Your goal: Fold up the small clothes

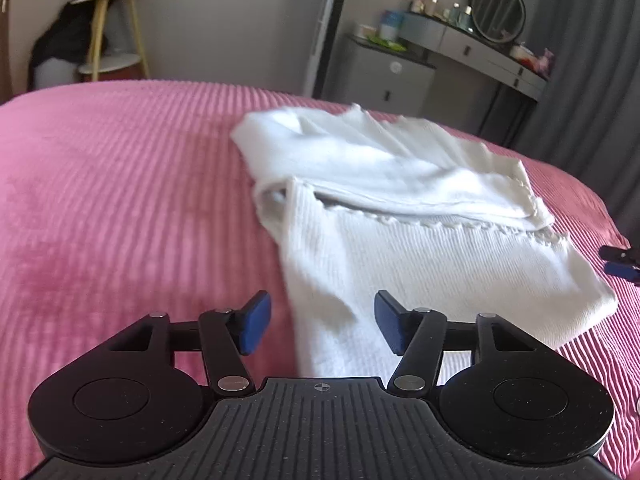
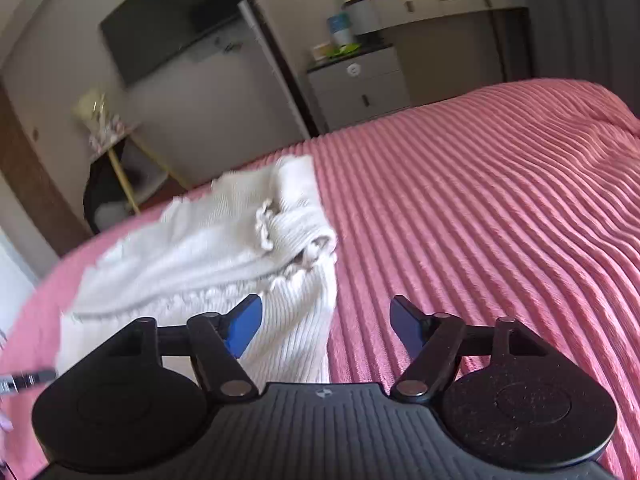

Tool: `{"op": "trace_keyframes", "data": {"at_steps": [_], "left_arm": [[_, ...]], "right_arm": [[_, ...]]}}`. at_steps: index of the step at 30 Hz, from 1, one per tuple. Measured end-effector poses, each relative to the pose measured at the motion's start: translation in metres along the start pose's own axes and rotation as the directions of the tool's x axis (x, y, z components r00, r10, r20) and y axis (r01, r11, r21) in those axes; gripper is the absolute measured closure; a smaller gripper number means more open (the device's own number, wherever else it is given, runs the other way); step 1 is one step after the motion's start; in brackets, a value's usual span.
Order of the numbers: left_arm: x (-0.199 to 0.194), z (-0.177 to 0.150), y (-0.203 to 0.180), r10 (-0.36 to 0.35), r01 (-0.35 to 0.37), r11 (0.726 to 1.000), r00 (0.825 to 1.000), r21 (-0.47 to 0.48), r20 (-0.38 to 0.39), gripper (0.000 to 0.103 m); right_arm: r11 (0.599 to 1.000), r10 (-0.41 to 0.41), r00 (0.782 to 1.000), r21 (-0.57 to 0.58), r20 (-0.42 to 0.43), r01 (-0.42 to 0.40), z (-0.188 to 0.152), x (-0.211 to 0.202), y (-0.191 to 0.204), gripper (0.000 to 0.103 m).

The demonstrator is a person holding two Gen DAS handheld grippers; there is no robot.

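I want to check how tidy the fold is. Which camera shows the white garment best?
The left wrist view: the white garment lies almost whole on the pink bedspread, its folded-over top layer and scalloped edge visible. The right wrist view shows it more blurred, bunched at one corner and partly hidden behind the right gripper.

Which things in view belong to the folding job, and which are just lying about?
Part of the job:
white knit garment, partly folded
pink ribbed bedspread under it
left gripper and right gripper, jaws open, holding nothing

Just lying about:
vanity desk with round mirror and bottles
grey drawer cabinet
yellow-legged side table
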State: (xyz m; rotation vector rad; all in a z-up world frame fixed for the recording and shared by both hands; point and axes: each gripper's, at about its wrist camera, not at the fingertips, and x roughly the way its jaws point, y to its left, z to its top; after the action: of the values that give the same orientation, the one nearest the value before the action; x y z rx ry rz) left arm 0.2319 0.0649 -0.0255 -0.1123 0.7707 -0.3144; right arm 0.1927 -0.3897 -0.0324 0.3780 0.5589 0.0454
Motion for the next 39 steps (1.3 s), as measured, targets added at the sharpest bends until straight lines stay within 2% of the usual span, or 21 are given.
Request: {"op": "trace_keyframes", "data": {"at_steps": [6,8,9,11,12,13,14,17,19,24,29,31,36,38,39], "left_arm": [[0.035,0.01,0.003,-0.005,0.003,1.0,0.999,-0.031,-0.05,0.038],[0.041,0.012,0.007,-0.009,0.005,0.998,0.998,-0.066,-0.054,0.043],[0.044,0.014,0.009,-0.02,0.016,0.996,0.998,-0.088,-0.053,0.049],[0.051,0.018,0.013,-0.035,0.029,0.992,0.998,-0.125,-0.05,0.06],[0.053,0.02,0.013,-0.036,0.029,0.991,0.998,-0.13,-0.049,0.07],[0.054,0.021,0.013,-0.033,0.026,0.992,0.998,-0.125,-0.049,0.078],[0.054,0.022,0.012,-0.03,0.024,0.993,0.999,-0.115,-0.045,0.081],[0.048,0.024,0.006,-0.007,0.006,0.997,1.0,-0.074,-0.016,0.087],[0.039,0.022,0.001,0.005,-0.004,0.999,1.0,-0.051,0.016,0.087],[0.015,0.023,-0.003,-0.023,0.027,0.999,0.995,-0.044,0.096,0.09],[-0.006,0.03,-0.007,-0.066,0.071,0.997,0.985,-0.029,0.159,0.091],[-0.006,0.031,-0.005,-0.066,0.07,0.997,0.985,-0.017,0.157,0.092],[0.007,0.027,0.0,-0.02,0.02,1.0,0.996,-0.002,0.084,0.091],[0.006,0.025,-0.001,-0.02,0.019,1.0,0.996,0.011,0.09,0.088],[0.007,0.026,-0.001,-0.03,0.029,1.0,0.995,0.01,0.091,0.082]], "right_arm": [[0.999,-0.022,0.998,-0.025,-0.058,0.021,0.003,0.033,0.004,0.042],[1.0,-0.017,0.998,-0.023,-0.068,0.016,0.004,0.045,0.005,0.046],[0.999,-0.017,0.997,-0.029,-0.07,0.015,0.005,0.049,0.006,0.047],[0.999,-0.012,0.998,-0.053,-0.067,0.008,0.005,0.056,0.01,0.06],[0.998,-0.006,0.998,-0.063,-0.069,0.001,0.004,0.058,0.012,0.063],[0.997,-0.005,0.998,-0.079,-0.067,0.0,0.004,0.059,0.014,0.071],[0.995,-0.006,0.998,-0.101,-0.061,0.0,0.003,0.059,0.017,0.084],[0.984,-0.043,0.999,-0.174,-0.019,0.039,0.001,0.056,0.027,0.093],[0.976,-0.052,0.998,-0.21,0.027,0.057,-0.002,0.047,0.034,0.094],[0.975,-0.003,0.996,-0.219,0.09,0.023,-0.002,0.026,0.039,0.095],[0.976,0.022,0.997,-0.217,0.076,-0.005,0.003,0.026,0.038,0.095],[0.976,0.019,0.999,-0.216,0.048,-0.008,0.003,0.032,0.036,0.094],[0.977,-0.006,1.0,-0.212,-0.004,0.005,-0.003,0.043,0.036,0.092],[0.977,-0.007,1.0,-0.215,-0.014,0.004,-0.005,0.046,0.036,0.09],[0.976,-0.008,1.0,-0.218,-0.018,0.004,-0.005,0.047,0.036,0.09]]}}
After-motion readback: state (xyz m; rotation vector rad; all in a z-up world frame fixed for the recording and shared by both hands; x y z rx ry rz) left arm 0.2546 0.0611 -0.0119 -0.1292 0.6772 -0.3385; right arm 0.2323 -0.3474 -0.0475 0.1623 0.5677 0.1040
